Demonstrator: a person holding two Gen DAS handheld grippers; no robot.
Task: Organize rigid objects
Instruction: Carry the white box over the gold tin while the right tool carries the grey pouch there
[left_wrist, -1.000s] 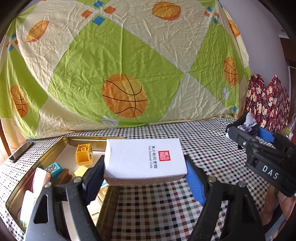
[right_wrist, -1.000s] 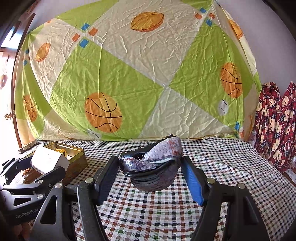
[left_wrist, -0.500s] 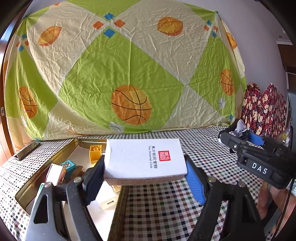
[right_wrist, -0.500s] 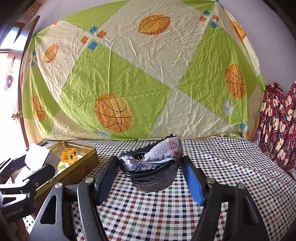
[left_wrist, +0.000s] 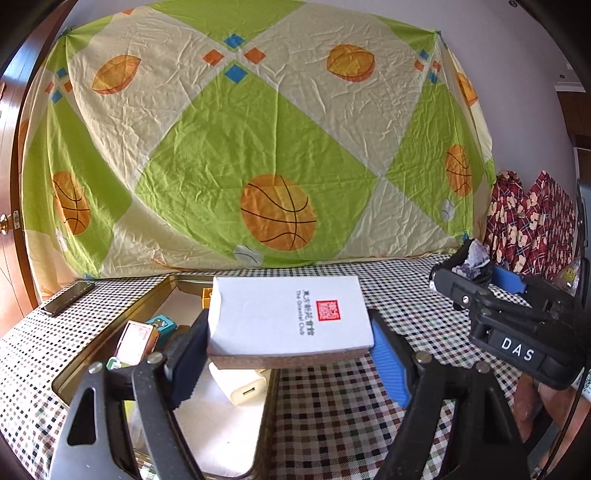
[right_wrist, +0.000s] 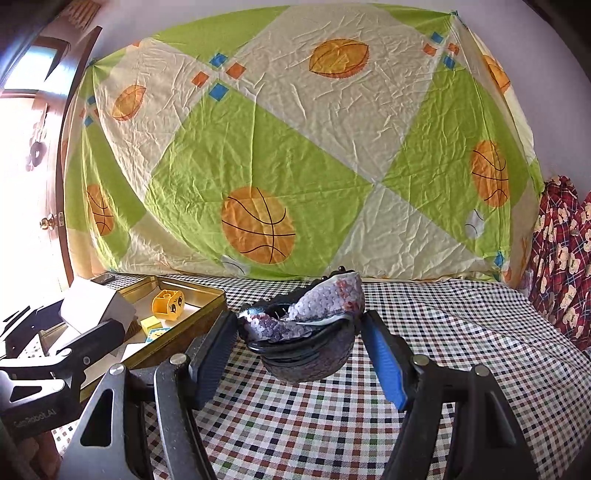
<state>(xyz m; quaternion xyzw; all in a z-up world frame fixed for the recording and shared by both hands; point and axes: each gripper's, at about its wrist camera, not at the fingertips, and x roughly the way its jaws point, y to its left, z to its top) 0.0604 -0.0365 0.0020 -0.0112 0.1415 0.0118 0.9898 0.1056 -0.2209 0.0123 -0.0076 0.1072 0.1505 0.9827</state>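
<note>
Pinching the white box flat by its sides above the gold tin, presumably for a level drop among the toys, the left gripper leads, while the right gripper clamps a sequined bowl-shaped object aloft over the checked tablecloth.

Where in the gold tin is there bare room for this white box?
The gold tin has white floor free at its near end, in front of the white charger. Its far end is crowded: yellow block, teal block, small card tin. Checked tablecloth right of the tin is bare too.
</note>
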